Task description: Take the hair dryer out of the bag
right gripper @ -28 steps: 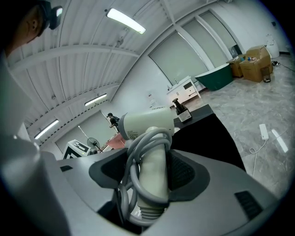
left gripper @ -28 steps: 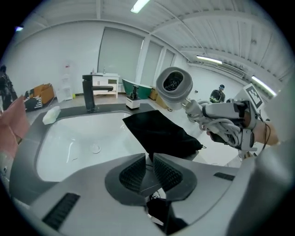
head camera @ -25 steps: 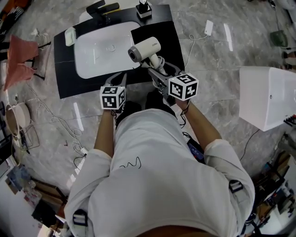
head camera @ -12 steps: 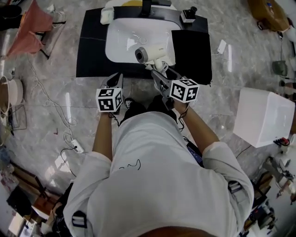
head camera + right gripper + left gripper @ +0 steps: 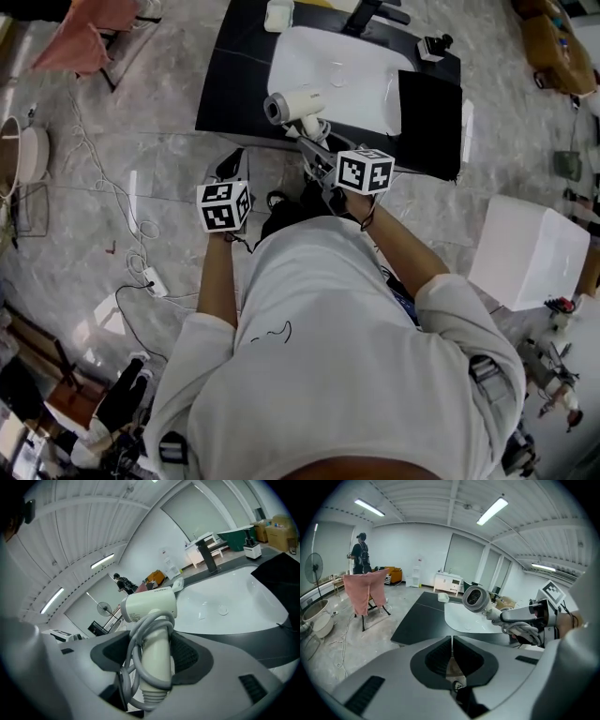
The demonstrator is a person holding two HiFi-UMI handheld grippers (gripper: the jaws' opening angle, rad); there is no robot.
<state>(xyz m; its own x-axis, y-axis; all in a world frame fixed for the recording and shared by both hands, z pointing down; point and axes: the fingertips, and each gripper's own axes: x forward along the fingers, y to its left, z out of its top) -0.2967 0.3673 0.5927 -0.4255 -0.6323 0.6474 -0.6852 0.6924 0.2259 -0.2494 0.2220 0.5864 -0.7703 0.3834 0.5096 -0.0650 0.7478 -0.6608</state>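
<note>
White plastic hair dryer (image 5: 298,99), grey cord looped round its handle, is up in the air over the near edge of the black counter (image 5: 234,94). It sits in no bag and touches nothing but the claw. Right gripper (image 5: 319,148) is clamped on the handle, one pad on each side, with the cord coils lying between the pads. Left gripper (image 5: 234,163) has its jaws closed together on nothing and sits at 7 o'clock from the dryer, well apart. Key geometry, head view: the dryer lies at 11 o'clock from the right gripper's marker cube. The handle's long axis runs 11-to-5, straight down the jaw line, and the barrel sits crosswise with its round end facing roughly 9 o'clock. The right hand owns the load; the left is spare and further off. White basin (image 5: 347,80) set into the counter is at 1 o'clock of the dryer, just beyond it. Flat black rectangle (image 5: 429,117) on the counter's right end is probably the bag, at 3 o'clock and apart from the dryer, though I can't confirm that from here. My read: extraction looks done – what's left is a set-down, and bare counter is nearest at 10 o'clock. Risk: the barrel overhangs the grip, so it may tip on release.
</note>
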